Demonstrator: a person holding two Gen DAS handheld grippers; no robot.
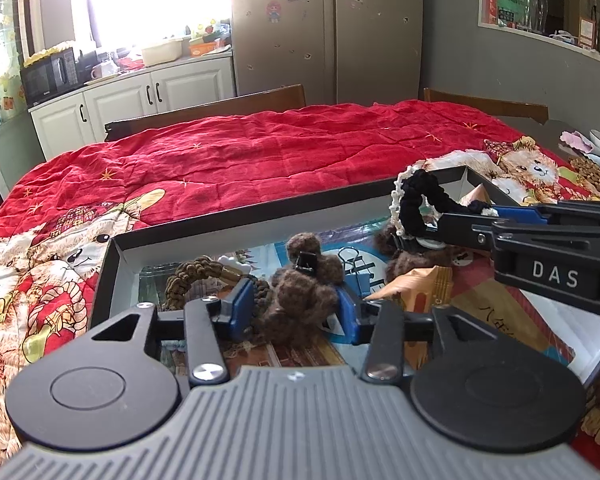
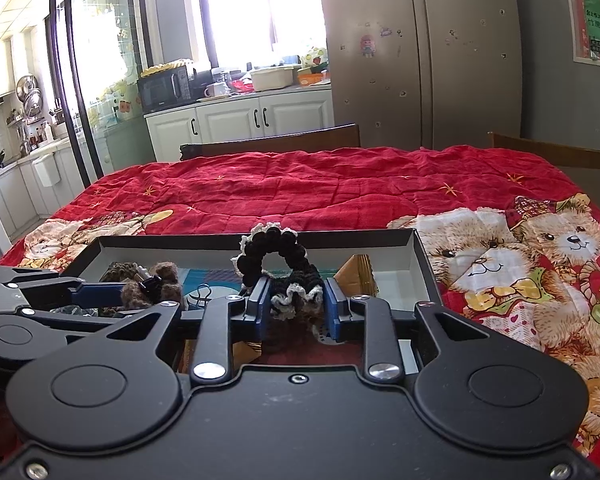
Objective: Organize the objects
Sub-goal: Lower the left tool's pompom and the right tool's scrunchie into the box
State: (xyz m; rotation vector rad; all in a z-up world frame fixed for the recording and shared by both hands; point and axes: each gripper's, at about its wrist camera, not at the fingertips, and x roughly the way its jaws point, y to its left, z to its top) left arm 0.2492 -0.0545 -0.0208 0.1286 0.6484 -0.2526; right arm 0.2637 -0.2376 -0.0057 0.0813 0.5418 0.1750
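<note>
Where blue pads flank it, fuzzy brown clip (image 1: 300,280) meets crocheted black scrunchie (image 2: 278,268).

Home kitchen-dining room, 2-door steel fridge (image 2: 420,52) with magnets at upper right, white cabinets (image 2: 240,120) and black microwave (image 2: 166,87) at centre left, red bear-print cloth (image 2: 340,192) over dining table, wooden chairs (image 2: 276,142) behind

The left tool (image 1: 296,308) hides the tray's (image 1: 236,210) near edge.
</note>
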